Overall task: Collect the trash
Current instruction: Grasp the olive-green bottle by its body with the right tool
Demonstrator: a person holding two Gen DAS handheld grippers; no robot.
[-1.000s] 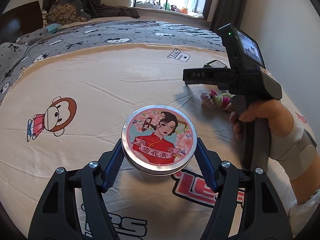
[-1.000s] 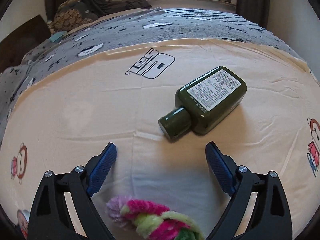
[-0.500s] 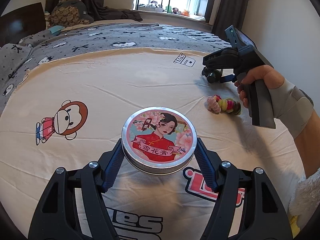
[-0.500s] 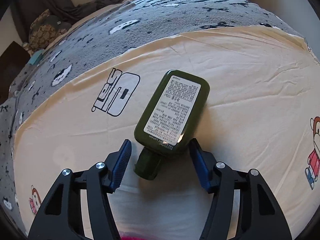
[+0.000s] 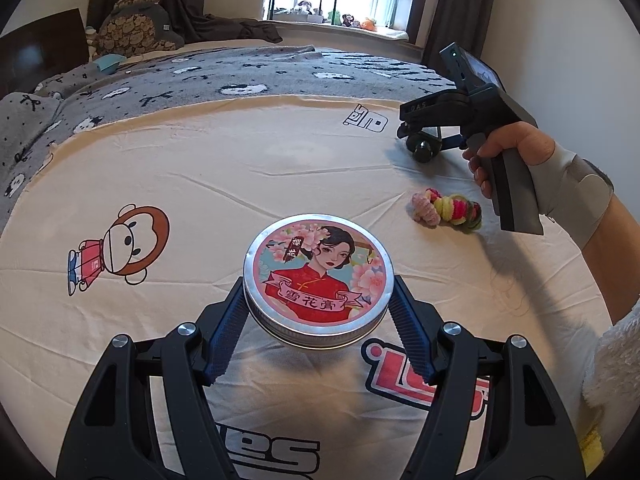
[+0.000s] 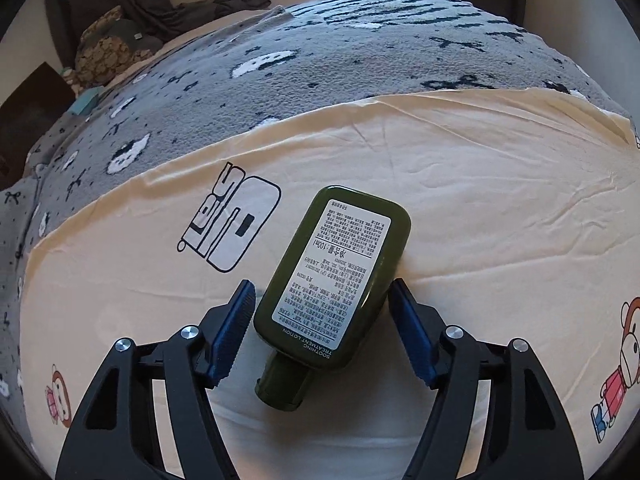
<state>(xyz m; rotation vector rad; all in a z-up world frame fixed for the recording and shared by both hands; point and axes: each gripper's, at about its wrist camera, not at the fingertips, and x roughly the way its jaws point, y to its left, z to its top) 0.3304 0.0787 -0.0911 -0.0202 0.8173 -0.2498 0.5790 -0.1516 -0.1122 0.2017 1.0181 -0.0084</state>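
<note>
Bedroom, cream printed sheet (image 5: 248, 168) spread over the bed, grey patterned blanket (image 5: 248, 76) beyond it toward the window.

Left gripper (image 5: 318, 308) has the round tin (image 5: 318, 280) clamped across its widest part, pads on the rim both sides, lid up and level. It's lifted clear of the sheet near the front edge, shadow underneath. Grip across the diameter keeps it from rolling out.

Right gripper (image 6: 322, 330) straddles the green lotion bottle (image 6: 336, 276), which lies flat, label up, cap toward the hand, near the sheet's far right corner. Jaws are opening slightly; the left pad is at or just off the bottle's shoulder, the right shows a thin gap. Not a firm hold, I'd say. Bottle sits skewed to the jaws, so it may twist when squeezed.

Pink-green knotted yarn bundle (image 5: 448, 210) lies loose on the sheet, right side, between tin and bottle; untouched.

Cartoon monkey print (image 5: 120, 248) left of the tin. Cushions by the headboard, toys on the windowsill.
</note>
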